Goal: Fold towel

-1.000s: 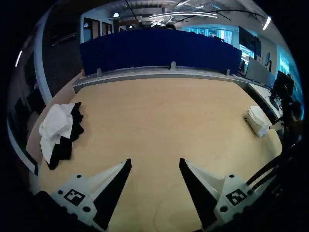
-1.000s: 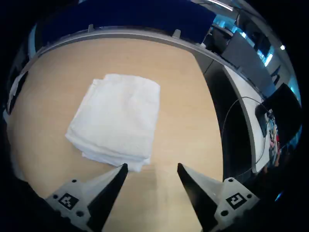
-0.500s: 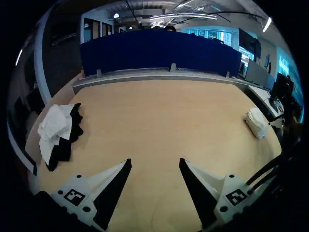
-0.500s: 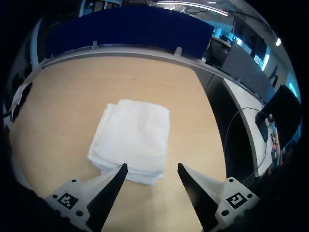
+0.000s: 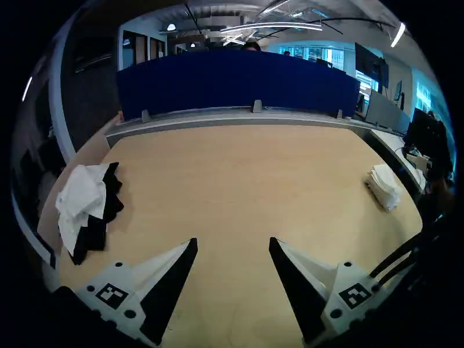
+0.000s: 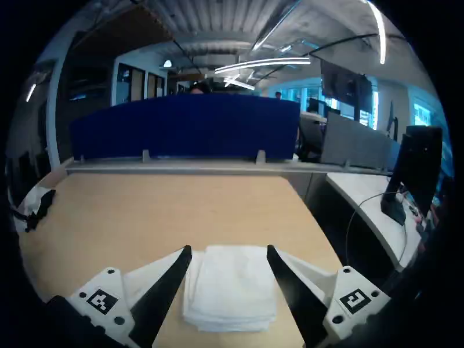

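The right gripper (image 6: 228, 247) is spread wide. Its fingers flank the folded white terry towel (image 6: 231, 287), which lies at bottom centre on the pale wooden table (image 6: 145, 214); whether they touch it cannot be told. The left gripper (image 5: 232, 239) is equally spread, empty above the tabletop. Black-and-white square markers (image 6: 102, 302) on the fingers carry no readable writing.

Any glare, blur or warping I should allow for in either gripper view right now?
Left gripper view: sharp and evenly lit, no glare on the table; the fisheye bows the blue divider and squeezes the folded towel at the rim. Right gripper view: also sharp; ceiling strip lights burn bright, and the towel's folds look slightly washed out.
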